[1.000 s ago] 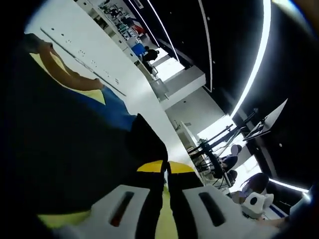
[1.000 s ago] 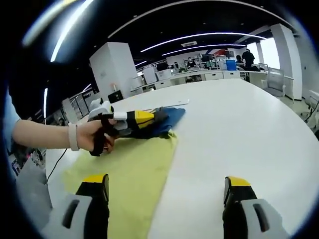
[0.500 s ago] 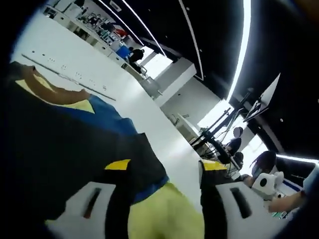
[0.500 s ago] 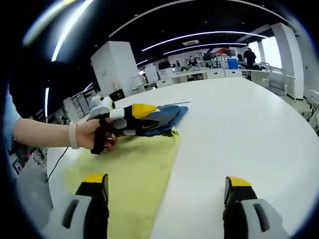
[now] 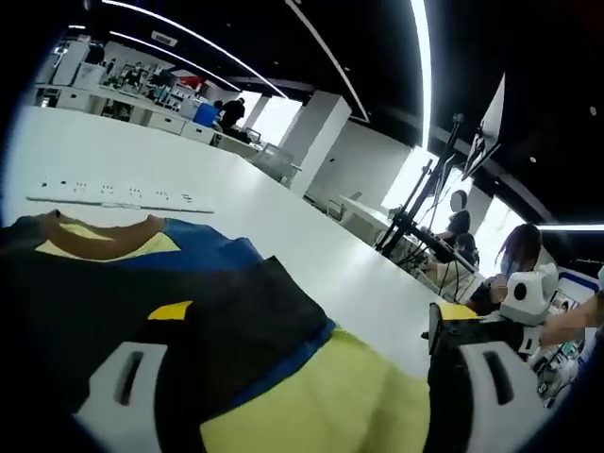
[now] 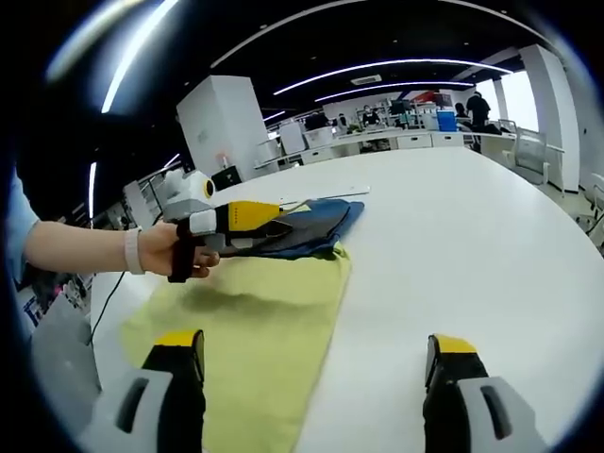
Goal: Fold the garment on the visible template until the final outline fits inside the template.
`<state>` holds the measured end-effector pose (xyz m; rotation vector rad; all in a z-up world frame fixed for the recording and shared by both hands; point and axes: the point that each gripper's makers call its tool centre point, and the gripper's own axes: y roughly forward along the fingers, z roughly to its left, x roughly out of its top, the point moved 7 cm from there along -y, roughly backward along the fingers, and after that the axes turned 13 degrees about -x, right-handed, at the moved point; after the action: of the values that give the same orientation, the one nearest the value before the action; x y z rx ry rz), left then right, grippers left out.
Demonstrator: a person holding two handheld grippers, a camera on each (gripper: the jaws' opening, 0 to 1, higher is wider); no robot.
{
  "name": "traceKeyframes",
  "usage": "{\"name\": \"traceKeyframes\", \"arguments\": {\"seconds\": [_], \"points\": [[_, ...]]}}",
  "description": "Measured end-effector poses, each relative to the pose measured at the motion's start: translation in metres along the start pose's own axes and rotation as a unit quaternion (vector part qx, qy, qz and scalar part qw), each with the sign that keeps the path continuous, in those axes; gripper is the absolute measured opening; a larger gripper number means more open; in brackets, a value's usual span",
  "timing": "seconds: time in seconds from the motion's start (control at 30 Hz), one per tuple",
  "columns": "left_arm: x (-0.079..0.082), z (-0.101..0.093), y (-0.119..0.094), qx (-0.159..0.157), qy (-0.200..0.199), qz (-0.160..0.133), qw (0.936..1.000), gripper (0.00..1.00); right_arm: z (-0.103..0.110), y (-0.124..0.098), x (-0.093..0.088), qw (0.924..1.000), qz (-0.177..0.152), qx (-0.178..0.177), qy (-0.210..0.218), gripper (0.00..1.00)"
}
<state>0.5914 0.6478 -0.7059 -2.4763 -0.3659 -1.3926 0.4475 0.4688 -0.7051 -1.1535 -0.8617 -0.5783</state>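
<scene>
A dark garment (image 5: 142, 283) with blue edging and a brown-and-yellow collar lies on the white table (image 5: 283, 236). Its near edge rests on the yellow template cloth (image 5: 330, 401). My left gripper (image 5: 311, 377) stands open over that edge, nothing between its jaws. In the right gripper view the garment (image 6: 316, 226) sits bunched at the far end of the yellow template (image 6: 255, 321). A hand holds the left gripper (image 6: 269, 219) right against it. My right gripper (image 6: 316, 396) hangs open, wide, above the template's near end and the bare table (image 6: 453, 255).
A long white strip (image 5: 123, 193) lies on the table beyond the garment, the same strip (image 6: 330, 195) showing in the right gripper view. People (image 5: 514, 260) and tripod stands (image 5: 415, 222) are off the table's side. Desks and cabinets (image 6: 226, 123) line the back.
The left gripper was shut on the garment's fabric a second ago; it has opened wide and let the fabric go. The garment now lies flatter. The right gripper has held still.
</scene>
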Motion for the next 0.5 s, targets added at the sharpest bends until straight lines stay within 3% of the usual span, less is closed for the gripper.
{"name": "traceKeyframes", "arguments": {"seconds": [0.5], "points": [[0.002,-0.005,-0.039,0.013,0.068,0.072,0.995,0.99,0.012,-0.002,0.015,0.9997,-0.008,0.011,-0.02,0.99]]}}
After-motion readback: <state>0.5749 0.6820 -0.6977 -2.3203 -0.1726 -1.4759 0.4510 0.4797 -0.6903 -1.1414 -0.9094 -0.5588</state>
